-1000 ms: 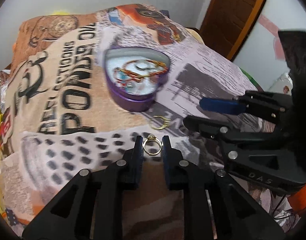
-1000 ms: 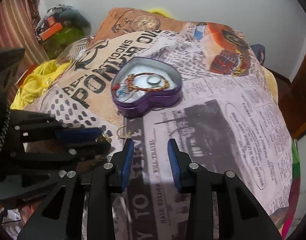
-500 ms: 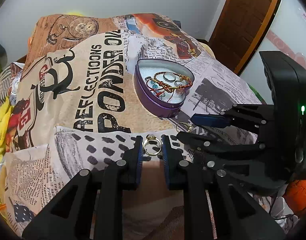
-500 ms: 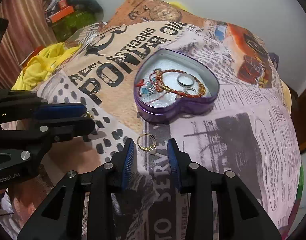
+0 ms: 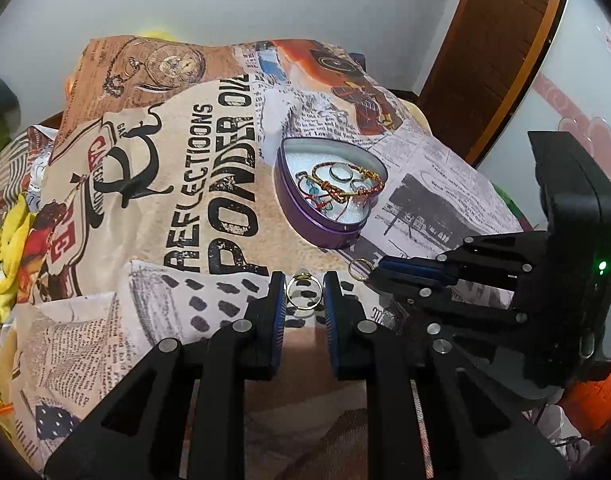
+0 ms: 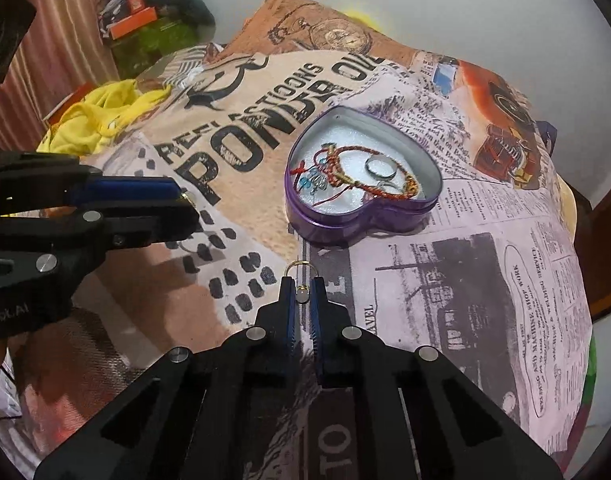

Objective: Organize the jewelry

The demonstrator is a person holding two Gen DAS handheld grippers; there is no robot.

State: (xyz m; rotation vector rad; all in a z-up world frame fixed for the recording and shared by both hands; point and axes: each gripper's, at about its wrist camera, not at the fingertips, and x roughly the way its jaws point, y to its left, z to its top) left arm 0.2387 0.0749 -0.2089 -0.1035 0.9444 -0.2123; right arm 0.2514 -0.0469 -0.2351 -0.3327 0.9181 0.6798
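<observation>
A purple heart-shaped tin (image 5: 305,216) (image 6: 369,216) sits on the printed bedspread and holds bracelets and rings. My left gripper (image 5: 304,292) is shut on a gold ring (image 5: 304,293) and holds it just above the cloth, short of the tin. My right gripper (image 6: 301,286) is shut on a second gold ring (image 6: 301,276), whose loop sticks out past the fingertips. The right gripper also shows in the left wrist view (image 5: 379,274) with that ring (image 5: 359,269) at its tip. The left gripper shows in the right wrist view (image 6: 185,204).
The printed bedspread (image 5: 185,200) covers the bed. Yellow cloth (image 6: 101,120) lies at the left edge. A wooden door (image 5: 485,40) stands at the far right. Bags and boxes (image 6: 153,20) are piled at the far left by a curtain.
My right gripper has moved in over the loose gold ring and shut on it. My left gripper still holds its ring and has pulled back slightly from the tin.
</observation>
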